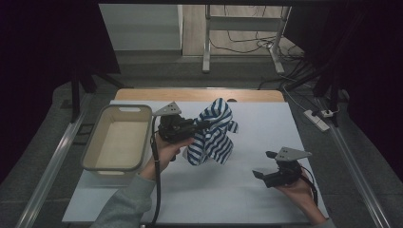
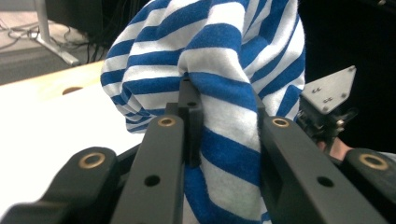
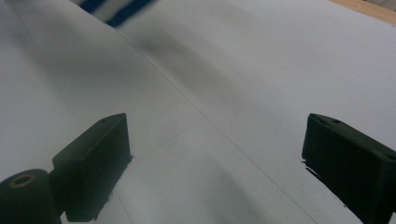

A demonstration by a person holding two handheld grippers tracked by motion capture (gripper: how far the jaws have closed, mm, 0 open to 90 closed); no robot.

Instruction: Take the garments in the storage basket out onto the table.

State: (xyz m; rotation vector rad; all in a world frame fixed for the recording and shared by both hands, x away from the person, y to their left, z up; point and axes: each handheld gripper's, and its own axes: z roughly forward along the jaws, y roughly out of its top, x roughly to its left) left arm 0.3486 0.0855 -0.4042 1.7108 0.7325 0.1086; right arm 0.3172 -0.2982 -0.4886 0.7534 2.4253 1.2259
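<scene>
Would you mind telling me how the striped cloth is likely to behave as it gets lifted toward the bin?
The striped cloth is probably floppy: it hangs in loose folds from the left gripper, whose jaws are shut on a bunched fold. It looks light, since that one pinch holds it up. Its trailing end may drag or catch on the rim of the bin.

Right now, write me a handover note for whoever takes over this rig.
Left gripper: shut on the blue-and-white striped cloth, holding it bunched and lifted above the white table, just right of the beige bin.
Right gripper: open, holding nothing, low over the table's near right part, apart from the cloth.
Done: cloth picked up.
Left: the bin holds nothing so far; the cloth probably goes in there, though that is a guess.
</scene>
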